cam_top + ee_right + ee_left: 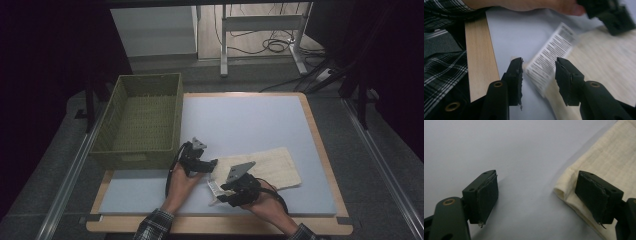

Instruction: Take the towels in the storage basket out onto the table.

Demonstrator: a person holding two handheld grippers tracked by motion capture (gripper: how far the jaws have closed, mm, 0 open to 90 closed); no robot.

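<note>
The right hand-held gripper (539, 80) is gaping around the towel's label (550, 58), gripping nothing; the left hand-held gripper (537, 197) is gaping at the cream towel's (604, 162) folded corner near the worktop's (240, 120) front edge, risking pinching one layer.

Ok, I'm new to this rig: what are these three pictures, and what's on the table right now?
A person holds a hand-held gripper in each hand. The high view looks down on the table: left hand-held gripper and right hand-held gripper both sit at the near left end of a folded cream cloth on the grey mat. A green woven basket stands at the left. The other two pictures look along each gripper's own jaws. Both are open, holding nothing; the right frames the cloth's printed label.
</note>
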